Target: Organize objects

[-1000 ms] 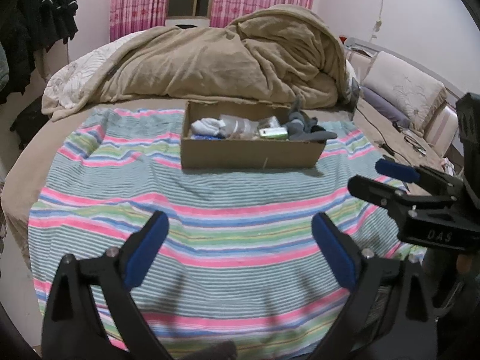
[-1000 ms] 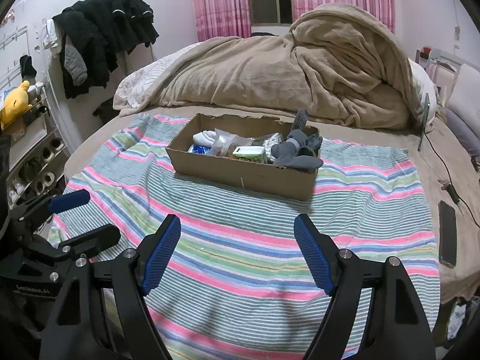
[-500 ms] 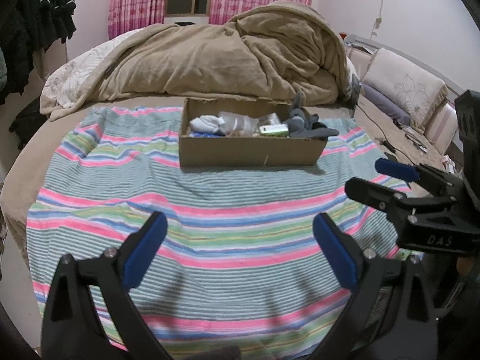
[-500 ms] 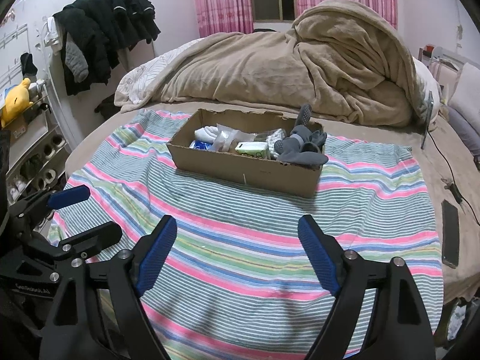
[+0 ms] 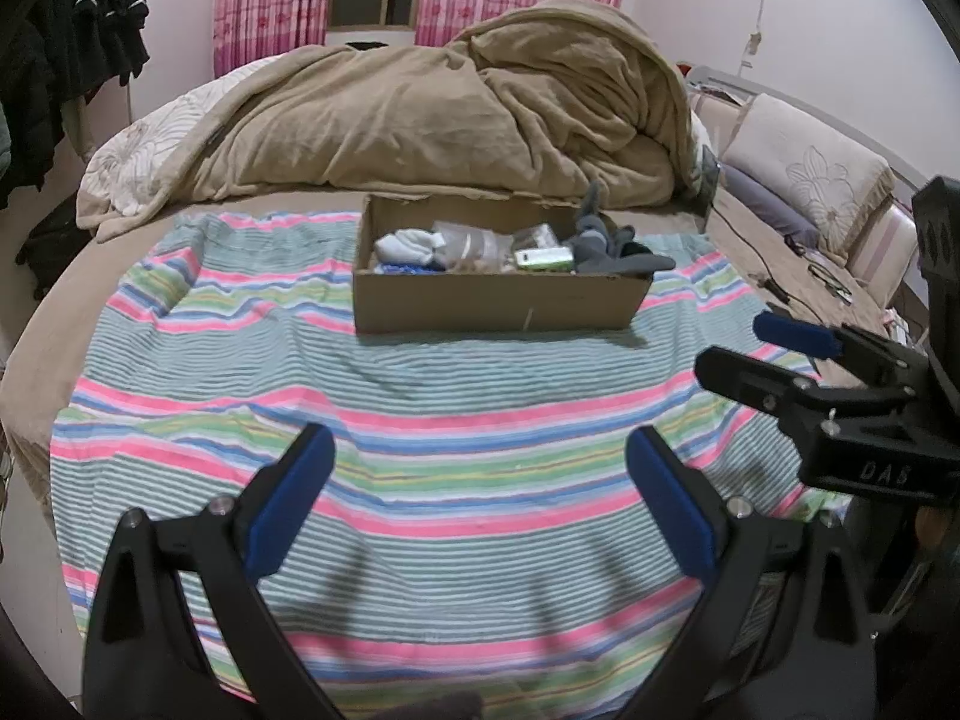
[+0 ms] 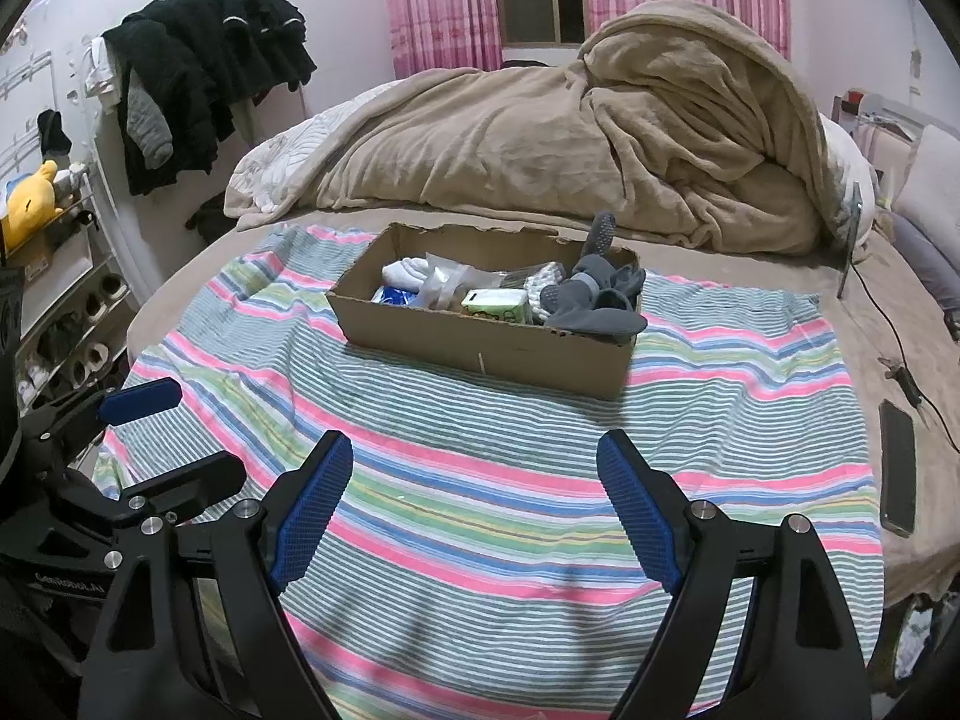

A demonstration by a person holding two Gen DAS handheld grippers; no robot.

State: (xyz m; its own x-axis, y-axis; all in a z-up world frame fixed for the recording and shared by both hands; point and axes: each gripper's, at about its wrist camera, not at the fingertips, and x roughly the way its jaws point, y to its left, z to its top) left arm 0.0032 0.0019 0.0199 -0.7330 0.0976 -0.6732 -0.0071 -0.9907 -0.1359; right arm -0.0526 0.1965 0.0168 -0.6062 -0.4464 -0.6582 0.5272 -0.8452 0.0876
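A shallow cardboard box (image 5: 498, 303) (image 6: 480, 345) stands on a striped cloth (image 5: 420, 408) (image 6: 480, 468) on the bed. It holds white socks (image 5: 405, 246) (image 6: 408, 270), a clear plastic bag (image 5: 468, 243) (image 6: 444, 288), a green tissue pack (image 5: 543, 258) (image 6: 495, 305) and grey socks (image 5: 612, 249) (image 6: 594, 297) that hang over its right rim. My left gripper (image 5: 477, 504) is open and empty, low over the cloth's near part. My right gripper (image 6: 474, 504) is open and empty, beside it on the right (image 5: 780, 348).
A heaped tan blanket (image 5: 450, 114) (image 6: 600, 144) lies behind the box. A black phone (image 6: 897, 468) and cables (image 6: 900, 372) lie on the bed at the right. Pillows (image 5: 810, 192) stand at far right. Dark clothes (image 6: 204, 72) and a shoe rack (image 6: 60, 312) are at the left.
Both grippers have pulled back a little from the box and stay open. Nothing on the bed has moved.
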